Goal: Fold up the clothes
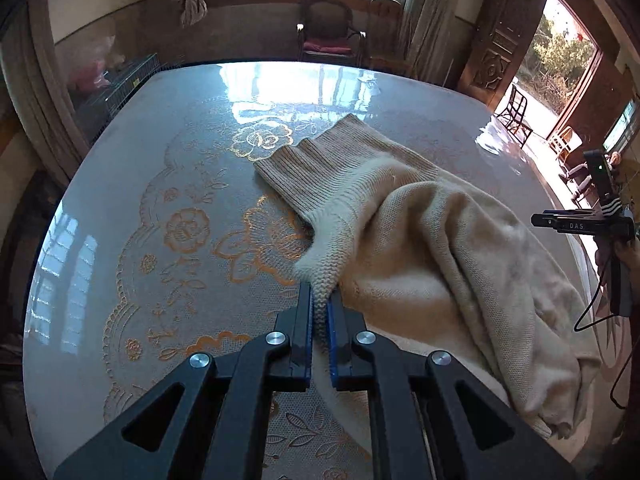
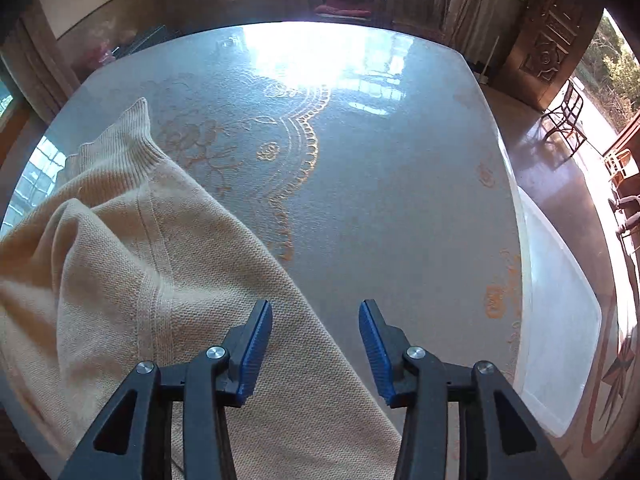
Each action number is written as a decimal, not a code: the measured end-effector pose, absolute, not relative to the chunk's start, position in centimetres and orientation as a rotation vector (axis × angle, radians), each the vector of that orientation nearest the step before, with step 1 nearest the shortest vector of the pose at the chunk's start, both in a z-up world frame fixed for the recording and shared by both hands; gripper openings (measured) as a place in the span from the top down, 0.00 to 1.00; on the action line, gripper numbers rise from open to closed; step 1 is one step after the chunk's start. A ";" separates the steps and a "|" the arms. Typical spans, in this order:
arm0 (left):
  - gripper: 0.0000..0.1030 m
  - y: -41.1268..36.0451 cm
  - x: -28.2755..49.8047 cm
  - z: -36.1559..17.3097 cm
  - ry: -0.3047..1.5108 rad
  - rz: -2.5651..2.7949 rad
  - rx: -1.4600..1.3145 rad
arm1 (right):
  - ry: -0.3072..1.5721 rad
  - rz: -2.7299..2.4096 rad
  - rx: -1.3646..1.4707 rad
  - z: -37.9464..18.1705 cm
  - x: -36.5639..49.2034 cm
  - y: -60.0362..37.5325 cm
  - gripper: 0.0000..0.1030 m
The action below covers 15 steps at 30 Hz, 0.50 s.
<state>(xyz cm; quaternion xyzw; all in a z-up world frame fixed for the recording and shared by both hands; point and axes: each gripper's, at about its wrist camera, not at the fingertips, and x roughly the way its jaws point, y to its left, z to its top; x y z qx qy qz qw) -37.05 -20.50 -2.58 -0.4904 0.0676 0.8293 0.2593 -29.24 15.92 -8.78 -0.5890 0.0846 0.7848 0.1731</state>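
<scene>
The left gripper (image 1: 321, 300) is pinching the ribbed edge, perhaps a cuff, of a soft, limp cream sweater (image 1: 420, 240) bunched on the table (image 1: 140, 200); the right gripper (image 2: 316, 316) is hovering wide apart, holding nothing.

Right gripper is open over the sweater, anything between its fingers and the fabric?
Nothing visible. The right gripper hangs open above the sweater, with bare knit and table below. The left gripper already pinches an edge.
</scene>
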 end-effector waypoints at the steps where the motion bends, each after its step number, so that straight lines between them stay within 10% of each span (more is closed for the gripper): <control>1: 0.94 -20.9 -37.0 -2.8 0.185 2.248 -1.347 | 0.245 2.269 -1.679 -8.4 -30.3 14.8 0.55; 15: 0.88 -14.1 -34.7 -4.2 0.198 2.306 -1.358 | -0.130 2.230 -1.694 -11.6 -39.1 11.6 0.54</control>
